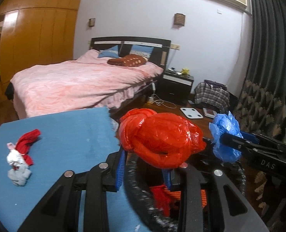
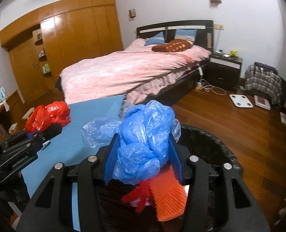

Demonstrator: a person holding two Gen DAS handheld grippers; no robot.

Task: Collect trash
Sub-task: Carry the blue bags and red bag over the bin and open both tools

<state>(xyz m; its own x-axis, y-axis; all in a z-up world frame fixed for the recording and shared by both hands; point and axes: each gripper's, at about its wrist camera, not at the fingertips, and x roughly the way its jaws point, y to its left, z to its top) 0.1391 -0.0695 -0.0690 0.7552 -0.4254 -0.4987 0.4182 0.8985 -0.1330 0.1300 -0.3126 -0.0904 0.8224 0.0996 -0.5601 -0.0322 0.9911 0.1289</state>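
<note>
Two grippers in my views, both loaded. L gripper (image 1: 143, 166) is clamped on a red plastic bag (image 1: 160, 137) — glossy, crinkled film, knotted into a fat lump that bulges up over the ribbed blue pads (image 1: 119, 172). R gripper (image 2: 143, 156) is clamped on a blue plastic bag (image 2: 144, 135), thinner and half see-through, scrunched into a soft ball, with a loose flap spilling out to the left. Each wrist cam also catches the other gripper off to the side with its bag sticking out of the tips.

Right under both bags sits a round black bin (image 2: 210, 141), rim matte and a bit speckled; inside I see an orange knitted-looking piece (image 2: 168, 199) and a red stringy scrap (image 2: 141, 195).

Beside the bin, a flat blue mat (image 1: 69, 131) w/ a fine woven texture and a frayed far edge. On it, well apart from the bin, a limp red cloth (image 1: 27, 143) touching a crumpled white-grey wad (image 1: 17, 166).

Beyond that: glossy wood floor (image 2: 210, 112), a white square scale (image 2: 240, 100), a bed w/ rumpled pink quilt (image 2: 127, 71) and dark headboard, a black nightstand (image 2: 224, 69), a plaid bundle (image 2: 262, 81). Far back — orange-brown lacquered wardrobe (image 2: 75, 32).
</note>
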